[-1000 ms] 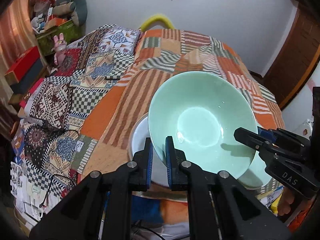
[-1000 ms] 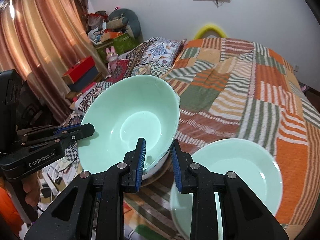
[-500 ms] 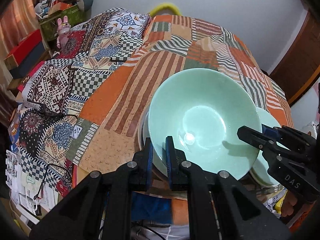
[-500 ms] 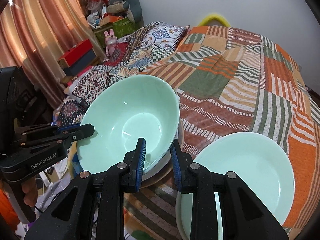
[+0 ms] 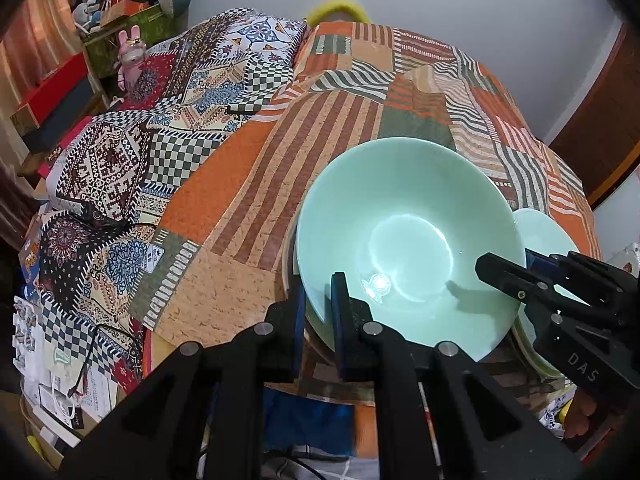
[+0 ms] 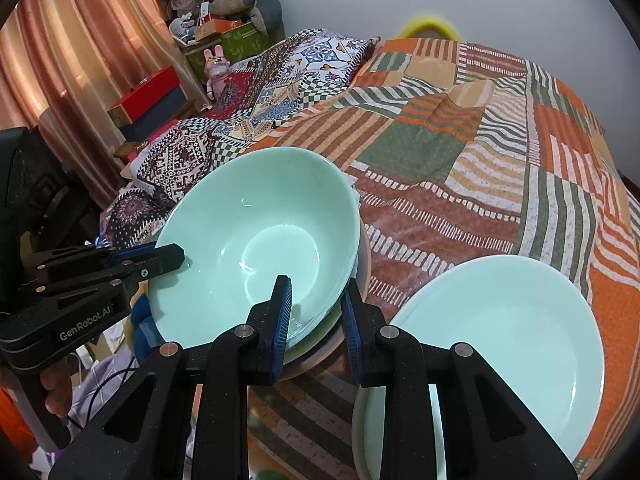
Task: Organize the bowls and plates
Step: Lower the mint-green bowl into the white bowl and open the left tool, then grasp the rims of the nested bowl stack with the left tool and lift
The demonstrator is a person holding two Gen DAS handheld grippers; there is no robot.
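Pinching the near rim of the green bowl [image 5: 404,236], the left tongs [image 5: 318,300] are almost fully together, with one pad inside the wall and one outside. The right tongs [image 6: 316,308] clamp the opposite rim in the same way, with a slightly wider gap between the pads. The bowl looks glazed and stiff, so I judge it heavy enough, slippery and breakable; the thin rim is the only place to hold, and two grips opposite each other keep it level. The bowl sits low over a stack of dishes [image 6: 360,264] on the patchwork cloth [image 6: 460,152]; whether it rests there already I cannot tell. Just beside the bowl, on its right, lies a green plate [image 6: 500,320].
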